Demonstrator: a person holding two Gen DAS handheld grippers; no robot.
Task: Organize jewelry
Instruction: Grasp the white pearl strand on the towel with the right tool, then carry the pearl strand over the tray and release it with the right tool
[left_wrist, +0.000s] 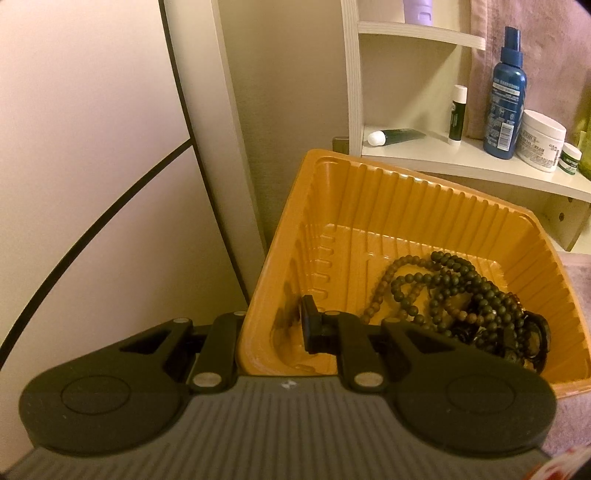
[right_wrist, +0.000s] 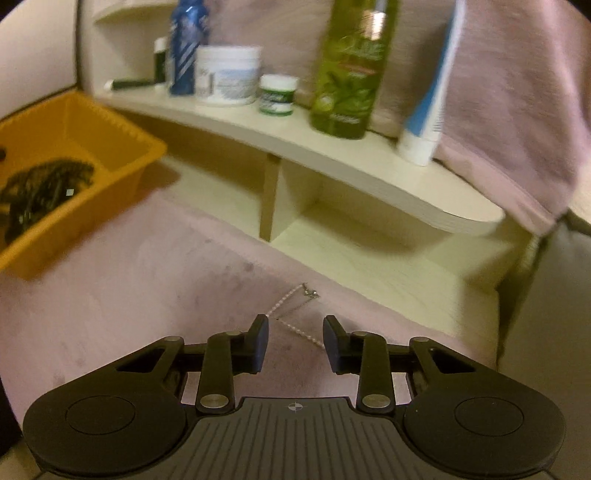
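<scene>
Left wrist view: left gripper (left_wrist: 271, 332) straddles the near-left wall of the orange tray (left_wrist: 369, 162); one finger pad sits inside the tray, the other is hidden outside the wall, so the jaws appear set on the wall, though whether they actually pinch it I cannot tell. Inside the tray, a heap of dark bead strands (left_wrist: 461, 291) lies toward the right half of the floor, right of the inner pad and not touching it. Behind, a pale shelf (left_wrist: 461, 162) carries a blue spray bottle (left_wrist: 504, 96), a white cream jar (left_wrist: 541, 142), a small green-labelled jar (left_wrist: 569, 158), an upright stick tube (left_wrist: 457, 112) and a lying tube (left_wrist: 397, 136); print on the labels is too small to read, brands not legible. Right wrist view (motion-blurred): right gripper (right_wrist: 295, 343) has its fingers spread wide and empty, low over the pink cloth (right_wrist: 110, 314). A thin pale chain (right_wrist: 295, 310) lies on the cloth just ahead and between the pads, its long axis diagonal, from the clasp end ahead toward the right pad. Right hand is clearly the nearer one; tray sits well apart at far left. Judgement: next move is a close on the chain, then carry left to the tray. Green bottle (right_wrist: 347, 66) label unreadable.
</scene>
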